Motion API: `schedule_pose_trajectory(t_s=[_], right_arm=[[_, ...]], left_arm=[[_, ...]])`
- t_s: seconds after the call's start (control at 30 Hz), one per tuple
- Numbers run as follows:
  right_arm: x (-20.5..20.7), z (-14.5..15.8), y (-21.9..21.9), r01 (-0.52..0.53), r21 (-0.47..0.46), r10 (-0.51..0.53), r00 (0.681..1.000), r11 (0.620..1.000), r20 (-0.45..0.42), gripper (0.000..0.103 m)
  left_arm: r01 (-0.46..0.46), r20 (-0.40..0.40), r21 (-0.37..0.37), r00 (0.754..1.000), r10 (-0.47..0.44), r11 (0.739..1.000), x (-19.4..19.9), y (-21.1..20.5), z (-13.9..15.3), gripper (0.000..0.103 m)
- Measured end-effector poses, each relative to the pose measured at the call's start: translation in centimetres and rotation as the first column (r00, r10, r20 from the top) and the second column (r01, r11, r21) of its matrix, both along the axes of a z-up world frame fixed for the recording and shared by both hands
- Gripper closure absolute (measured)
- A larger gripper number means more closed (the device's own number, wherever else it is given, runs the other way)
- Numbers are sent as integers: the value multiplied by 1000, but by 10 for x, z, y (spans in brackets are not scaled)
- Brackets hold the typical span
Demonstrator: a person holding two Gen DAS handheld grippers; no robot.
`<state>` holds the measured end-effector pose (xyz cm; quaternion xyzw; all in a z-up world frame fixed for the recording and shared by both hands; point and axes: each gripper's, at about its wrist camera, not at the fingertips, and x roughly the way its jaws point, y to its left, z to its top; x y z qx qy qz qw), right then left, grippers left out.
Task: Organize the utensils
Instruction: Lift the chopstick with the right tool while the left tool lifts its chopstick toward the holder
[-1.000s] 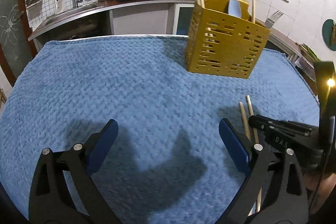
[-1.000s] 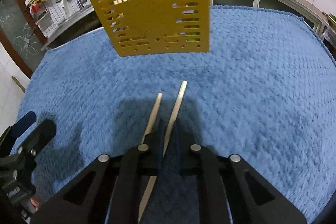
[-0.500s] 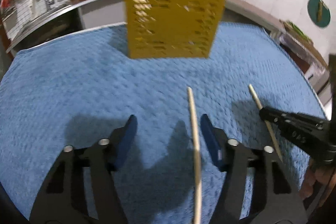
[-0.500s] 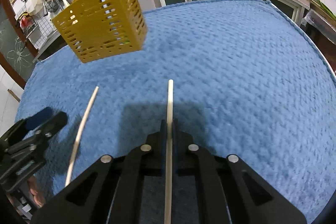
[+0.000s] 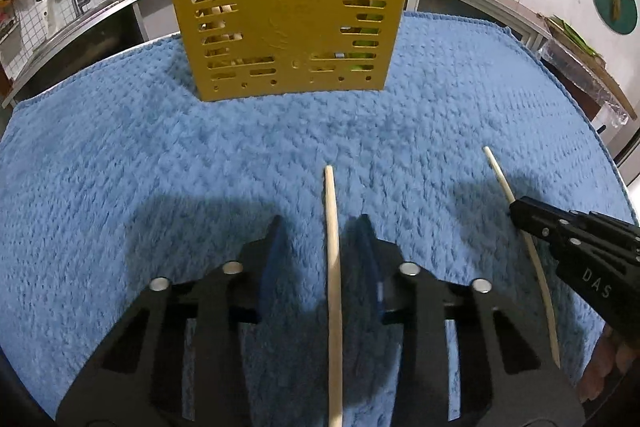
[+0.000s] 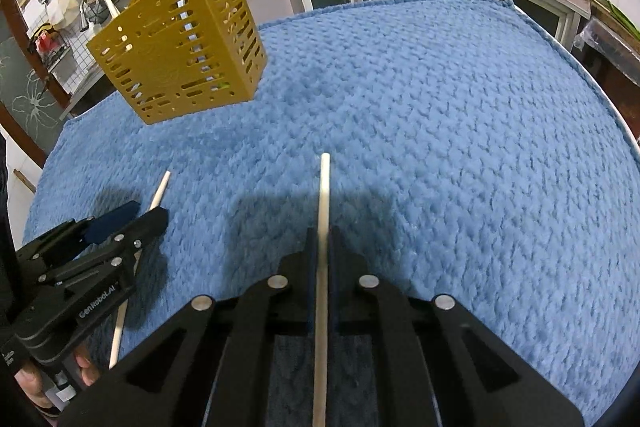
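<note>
Here, in the left wrist view, the left tongs [image 5: 320, 231] are closing around a pale wooden chopstick [image 5: 333, 267] that runs between the blue pads [image 5: 272, 259] without yet being pinched; its lower end is cut off by the bottom edge. Ahead stands a perforated yellow utensil holder [image 5: 288, 15] on the blue towel [image 5: 120, 167] that covers the surface, its top cropped, with wooden sticks and a pale blue spoon only partly readable through the slots. At the right, the right tongs [image 5: 516, 213] grip a second chopstick [image 5: 536, 259]. In the right wrist view, the right tongs [image 6: 322, 239] sit narrow, clamped on that second chopstick [image 6: 323, 211], which points straight ahead over the towel [image 6: 440, 131]. The holder [image 6: 180, 43] stands far left, and the left tongs [image 6: 132, 217] hide most of the first chopstick [image 6: 159, 191].
</note>
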<state>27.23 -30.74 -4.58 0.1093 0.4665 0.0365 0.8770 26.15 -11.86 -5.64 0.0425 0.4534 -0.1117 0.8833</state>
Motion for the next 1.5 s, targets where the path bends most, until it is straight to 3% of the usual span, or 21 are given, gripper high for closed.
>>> schedule_pose_trajectory(t_s=[0.07,0.17,0.43,0.6,0.8,0.97,1.17,1.37,1.5], right_arm=[[2,0,2,2,-9,-2,1000,1000,1,97],[1,1,5,7,-18,-7,1000,1000,13,98],[-10,21,7,11,15,-13,995,1000,102,98],[-21,43,16,-23,49,13,981,999,195,98],[-32,61,25,-60,83,34,958,995,283,97],[-42,80,28,-78,104,30,916,992,399,97],[-47,101,30,-103,97,35,840,990,541,97],[-30,90,36,-91,88,37,871,992,489,97],[-35,98,33,-104,117,15,808,988,589,97]], left_arm=[[-9,8,4,1000,9,1000,3,0,0,87],[-7,5,-32,1000,7,999,6,7,2,98],[-15,107,-105,994,26,994,-6,27,27,99],[-11,235,-141,971,44,990,-21,41,61,99],[9,309,-211,949,57,978,-33,61,91,99],[14,378,-238,922,79,971,-38,75,109,99],[21,428,-263,899,97,965,-37,86,126,99],[46,448,-242,891,70,969,-36,86,129,99],[55,467,-234,882,62,971,-35,87,135,99]])
